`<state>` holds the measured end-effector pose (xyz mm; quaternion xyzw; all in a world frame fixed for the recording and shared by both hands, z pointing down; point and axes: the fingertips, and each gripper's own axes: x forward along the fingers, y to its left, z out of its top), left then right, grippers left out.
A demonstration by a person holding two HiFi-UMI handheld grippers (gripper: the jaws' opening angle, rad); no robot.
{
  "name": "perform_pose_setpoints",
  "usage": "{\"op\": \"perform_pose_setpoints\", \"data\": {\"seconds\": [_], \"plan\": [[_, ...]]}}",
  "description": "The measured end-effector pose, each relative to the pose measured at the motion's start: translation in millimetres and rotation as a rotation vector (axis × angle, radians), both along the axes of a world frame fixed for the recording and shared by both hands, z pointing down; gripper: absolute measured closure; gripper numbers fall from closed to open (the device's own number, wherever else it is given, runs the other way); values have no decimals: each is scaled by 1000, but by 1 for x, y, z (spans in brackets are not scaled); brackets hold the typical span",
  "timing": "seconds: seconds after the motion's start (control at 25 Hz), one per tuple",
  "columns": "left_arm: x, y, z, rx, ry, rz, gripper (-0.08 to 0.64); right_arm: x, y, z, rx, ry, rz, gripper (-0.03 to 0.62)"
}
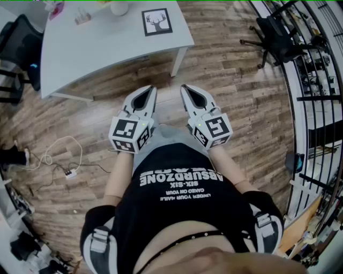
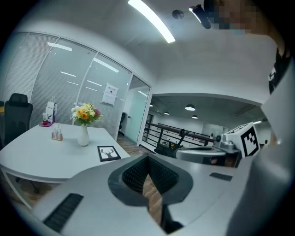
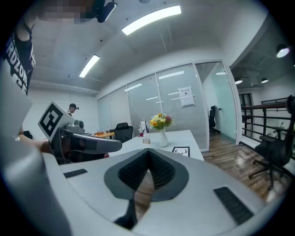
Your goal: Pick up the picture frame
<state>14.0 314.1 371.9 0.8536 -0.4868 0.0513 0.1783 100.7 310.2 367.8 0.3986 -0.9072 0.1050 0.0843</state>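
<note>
Where the wooden floor point(image 1: 225, 80) runs to the left border of the head view, a black chair point(image 1: 21, 37) stands by the left end of the white counter point(image 1: 96, 53). A white cable point(image 1: 56, 152) lies looped on the boards nearer the person. On the counter, a small holder point(image 1: 81, 17) and a vase of flowers point(image 1: 119, 7) sit farther back. The picture frame point(image 1: 157, 22), a black-rimmed deer print, lies flat by the right edge, close to the near right corner and apart from the vase. Only bare floor lies between the counter's near edge and the two tools. The left tongs point(image 1: 150, 90) are pressed fully together with nothing in them. The right tongs point(image 1: 185, 89), just beside them, are likewise closed and empty, and both point toward the counter's near right corner. Farther right stand a black office chair point(image 1: 278, 37) and a black railing point(image 1: 313, 85).
</note>
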Motion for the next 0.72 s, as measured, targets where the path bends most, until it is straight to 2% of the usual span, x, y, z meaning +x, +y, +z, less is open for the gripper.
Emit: {"op": "perform_pose_setpoints", "data": {"seconds": [0.16,0.36,0.72], "plan": [[6,2,-9,27,-36,-49,545,3,10,-6,13,-5,-1,577],[24,5,-16,49,-35,-10,545,2,16,-7,18,-18,-7,577],[27,-7,-5,18,-44,0,545,6,1,-16,35,-77,-2,577]]}}
